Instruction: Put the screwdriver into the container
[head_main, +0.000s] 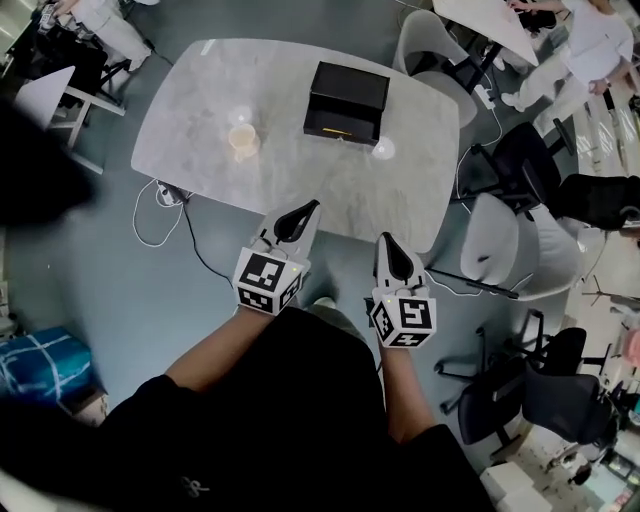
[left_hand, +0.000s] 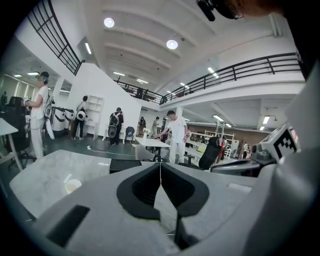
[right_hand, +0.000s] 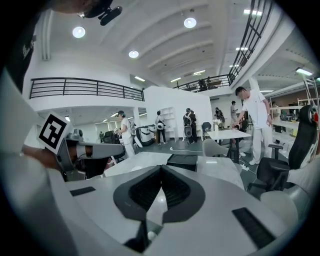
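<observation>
- Now my left gripper (head_main: 310, 207) hangs above the near edge of the table (head_main: 190, 110), its jaws pressed together on nothing.
- My right gripper (head_main: 386, 240), also at the table's near edge, is closed and empty too.
- A black container (head_main: 347, 98) sits toward the table's far edge, a cup (head_main: 242, 139) on the table left of it.
- I cannot pick out the screwdriver.

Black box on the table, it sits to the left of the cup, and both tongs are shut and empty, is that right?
Not quite. The head view shows the black box to the right of the cup, not the left. The rest holds: the left tongs and right tongs are both shut and empty.
</observation>
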